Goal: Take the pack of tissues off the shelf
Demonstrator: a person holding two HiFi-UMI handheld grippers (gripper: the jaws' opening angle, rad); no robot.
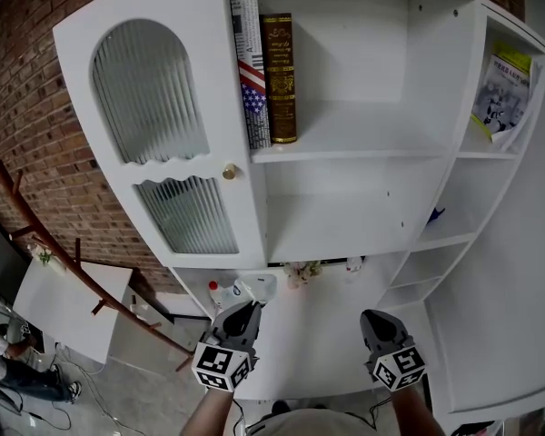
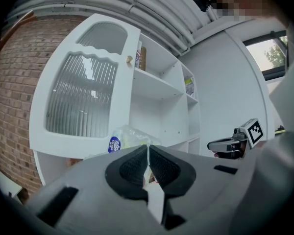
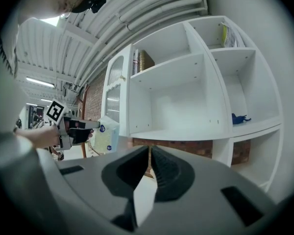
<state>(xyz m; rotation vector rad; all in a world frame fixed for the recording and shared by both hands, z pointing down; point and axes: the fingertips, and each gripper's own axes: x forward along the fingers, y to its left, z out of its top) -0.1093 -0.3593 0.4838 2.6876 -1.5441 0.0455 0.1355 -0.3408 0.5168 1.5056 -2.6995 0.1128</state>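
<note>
Left gripper (image 1: 247,309): jaws pinching wrapper edge of tissue pack (image 1: 251,289). Pack clear of shelf unit (image 1: 345,153), held low out front. Right gripper (image 1: 374,321): jaws pressed together, empty. Removal looks done. Next move needs firm pinch and somewhere to set pack down.

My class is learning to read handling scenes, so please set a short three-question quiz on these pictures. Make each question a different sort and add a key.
1. Fill in: the jaws of the right hand-held gripper are ____, with nothing between them.
2. Which hand-held gripper grips the pack of tissues? A. left B. right C. neither
3. True or false: two books stand upright on a shelf, next to the cabinet door.

Key: 1 shut; 2 A, the left hand-held gripper; 3 true.
</note>
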